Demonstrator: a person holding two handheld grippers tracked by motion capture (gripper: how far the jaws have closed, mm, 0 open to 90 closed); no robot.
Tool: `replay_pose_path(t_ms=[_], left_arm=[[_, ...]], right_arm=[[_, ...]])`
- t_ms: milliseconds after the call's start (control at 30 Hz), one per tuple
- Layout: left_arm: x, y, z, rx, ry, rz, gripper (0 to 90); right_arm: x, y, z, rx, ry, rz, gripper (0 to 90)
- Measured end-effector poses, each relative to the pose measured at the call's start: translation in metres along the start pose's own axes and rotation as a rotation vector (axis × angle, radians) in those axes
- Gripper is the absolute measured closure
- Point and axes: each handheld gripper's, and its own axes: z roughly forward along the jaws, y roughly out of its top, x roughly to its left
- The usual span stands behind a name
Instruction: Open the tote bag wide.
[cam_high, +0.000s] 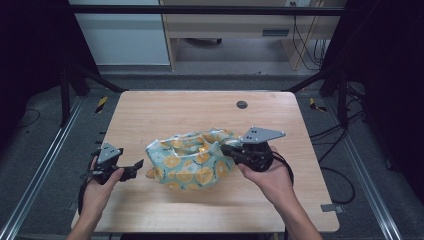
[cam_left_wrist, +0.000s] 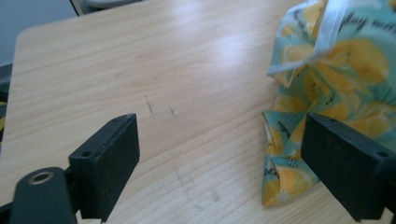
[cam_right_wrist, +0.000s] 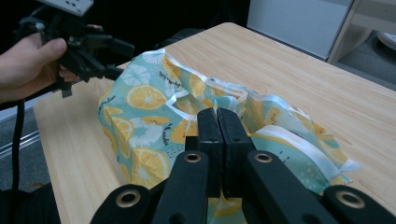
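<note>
The right gripper view showed the right gripper with fingers clenched on the rim of the lemon-print bag mid-tabletop. Just left of the bag, the left gripper had its fingers released; the high view hid this.

Crumpled teal lemon-print bag, mouth open, mid-table.

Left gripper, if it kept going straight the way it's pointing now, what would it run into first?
Probably the lemon-print bag. The left gripper, jaws open with nothing between them, points across the table toward the bag's near edge, and its own view shows the cloth by one jaw.
</note>
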Motion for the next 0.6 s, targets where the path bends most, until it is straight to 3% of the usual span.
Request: replay_pose_path(t_ms=[167, 233, 367, 433, 500, 600], left_arm=[[0.001, 0.011, -0.009, -0.036, -0.018, -0.012, 16.0], [-0.001, 0.018, -0.015, -0.043, -0.059, 0.005, 16.0], [-0.005, 0.031, -0.021, -0.070, -0.077, 0.015, 16.0], [-0.006, 0.034, -0.022, -0.069, -0.091, 0.015, 16.0], [-0.012, 0.044, -0.022, -0.067, -0.137, 0.029, 16.0], [-0.020, 0.051, -0.019, -0.054, -0.148, 0.052, 15.9]], right_arm=[[0.001, -0.005, -0.003, -0.004, 0.000, 0.003, 89.0], [0.001, -0.007, -0.004, -0.005, 0.003, 0.004, 88.9], [0.003, -0.011, -0.005, -0.013, 0.005, 0.003, 88.9], [0.004, -0.011, -0.006, -0.013, 0.009, 0.001, 88.9], [0.005, -0.012, -0.007, -0.016, 0.011, -0.006, 88.7], [0.006, -0.013, -0.008, -0.022, 0.012, -0.013, 88.7]])
